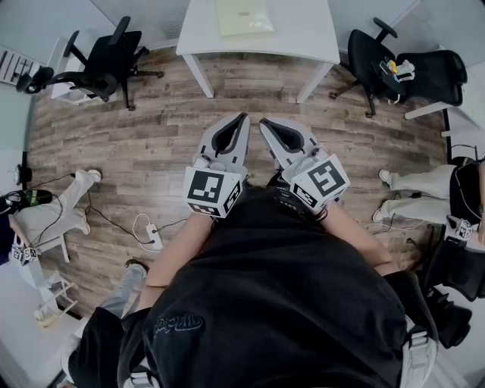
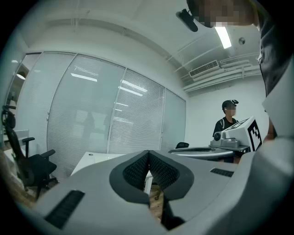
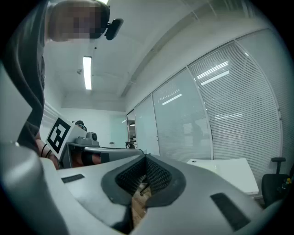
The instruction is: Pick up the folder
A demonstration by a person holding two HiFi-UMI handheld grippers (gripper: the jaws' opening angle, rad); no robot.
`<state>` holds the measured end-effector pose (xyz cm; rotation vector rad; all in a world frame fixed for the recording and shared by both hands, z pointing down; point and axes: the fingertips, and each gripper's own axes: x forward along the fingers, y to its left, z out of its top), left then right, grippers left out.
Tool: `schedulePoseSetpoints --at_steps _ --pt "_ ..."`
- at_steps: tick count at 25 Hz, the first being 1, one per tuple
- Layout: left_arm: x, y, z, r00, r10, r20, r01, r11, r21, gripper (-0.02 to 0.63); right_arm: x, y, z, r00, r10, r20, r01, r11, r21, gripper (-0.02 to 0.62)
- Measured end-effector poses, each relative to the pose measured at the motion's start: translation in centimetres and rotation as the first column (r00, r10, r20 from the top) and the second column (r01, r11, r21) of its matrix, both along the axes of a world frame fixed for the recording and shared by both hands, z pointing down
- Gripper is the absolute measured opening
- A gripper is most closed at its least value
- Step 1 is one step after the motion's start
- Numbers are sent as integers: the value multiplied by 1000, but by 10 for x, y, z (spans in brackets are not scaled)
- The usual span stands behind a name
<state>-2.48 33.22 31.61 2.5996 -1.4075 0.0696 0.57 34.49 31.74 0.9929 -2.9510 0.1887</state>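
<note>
**Holding both grippers shut and empty, folder well ahead on the bench**

You hold the left gripper (image 1: 243,116) and the right gripper (image 1: 263,121) side by side in front of your chest, over the wood floor (image 1: 151,144). Their tips angle toward each other, near but apart. In the left gripper view its fingers (image 2: 135,170) meet at the tips with nothing between the ribbed pads, and only floor shows through the slit lower down. The right gripper view shows the same, with its fingers (image 3: 158,173) together at the tips and nothing clamped.

The folder (image 1: 244,17), pale yellow-green, lies flat on the white bench (image 1: 303,34). It is straight ahead of both pairs of fingers and well apart from them, with open floor between.

A black office chair (image 1: 106,57) stands ahead and to the left of your left fingers. A second black chair (image 1: 379,49), with small things on its seat, stands ahead and to the right of your right fingers.

A white power strip (image 1: 154,241) with its cable lies on the floor behind and to the left of the left fingers. A seated person's legs (image 1: 415,188) show out to the right of the right fingers, and another person's leg (image 1: 61,201) shows far to the left. In the left gripper view a person in a dark cap (image 2: 227,120) stands beyond the right gripper.
</note>
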Motion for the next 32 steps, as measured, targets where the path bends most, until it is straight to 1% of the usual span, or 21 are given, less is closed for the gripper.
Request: schedulePoseSetpoints --at_steps 4,12,19,22,27,32 --pt "-2 -2 -2 1000 4 -5 -4 1000 6 14 -1 0 0 1000 7 -2 -7 1000 -6 20" --pt "0 -2 6 1000 25 -6 -25 1000 -17 14 -1 2 5 1000 15 2 -15 1000 -13 20" --pt "-3 -16 9 1000 2 -12 -3 1000 -20 14 2 -13 8 1000 23 -5 -23 1000 -18 21" --pt "0 -23 11 1000 -5 -10 5 1000 -21 14 5 -22 12 1000 13 -2 -13 1000 -27 20" --pt "0 -42 16 999 -47 -20 47 998 -28 14 5 -40 15 999 -30 -11 30 999 -20 21" --pt "15 -83 18 997 -73 -19 72 997 -36 14 21 -82 18 998 -60 -6 60 998 -32 21"
